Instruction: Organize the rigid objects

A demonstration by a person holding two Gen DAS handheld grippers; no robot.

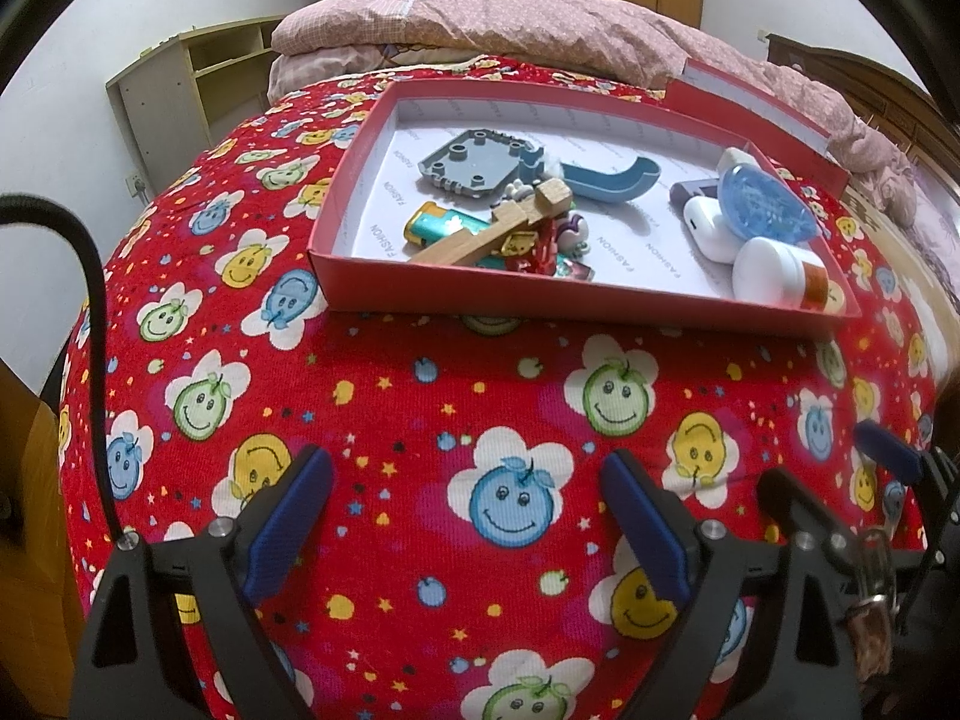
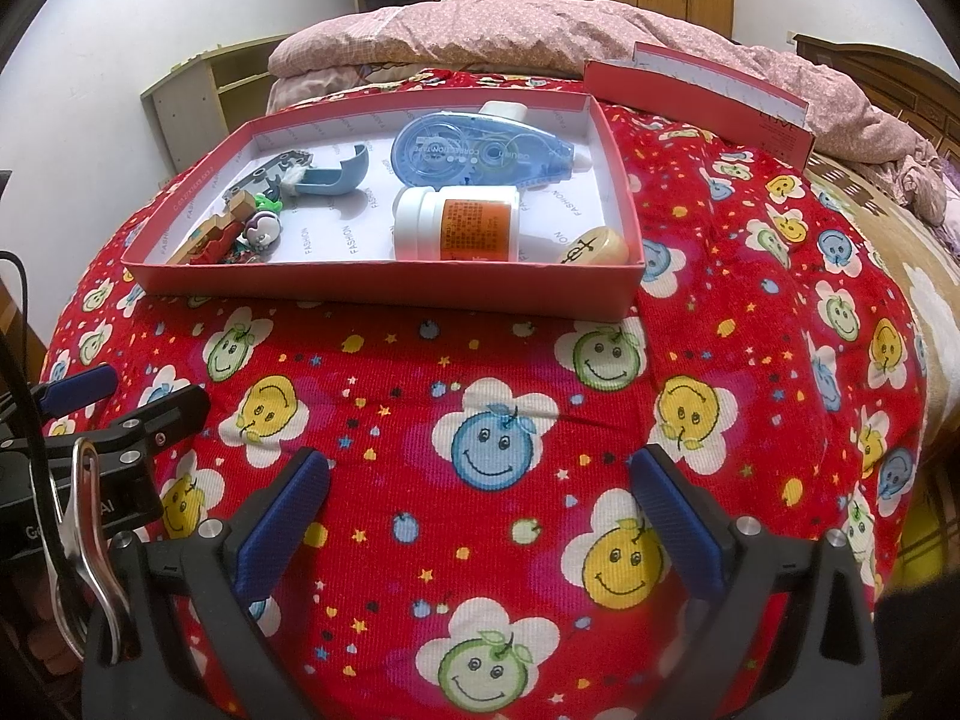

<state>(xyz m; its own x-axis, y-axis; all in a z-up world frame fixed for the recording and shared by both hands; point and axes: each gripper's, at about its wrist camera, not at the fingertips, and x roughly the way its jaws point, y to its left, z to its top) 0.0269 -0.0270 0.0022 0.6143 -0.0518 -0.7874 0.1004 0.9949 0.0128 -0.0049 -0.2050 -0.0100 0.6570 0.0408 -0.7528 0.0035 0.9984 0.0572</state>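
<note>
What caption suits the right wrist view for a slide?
Open right tool hovering over a red smiley bedspread, facing a red box holding a white bottle and blue correction tape.

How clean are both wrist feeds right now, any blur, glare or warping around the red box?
Left wrist view: heavy fisheye bowing of the red box, right edge smeared, white bottle slightly soft. Right wrist view: sharper, the correction tape label is readable, soft shadows under the bottle, same barrel warp; no strong glare in either.
</note>
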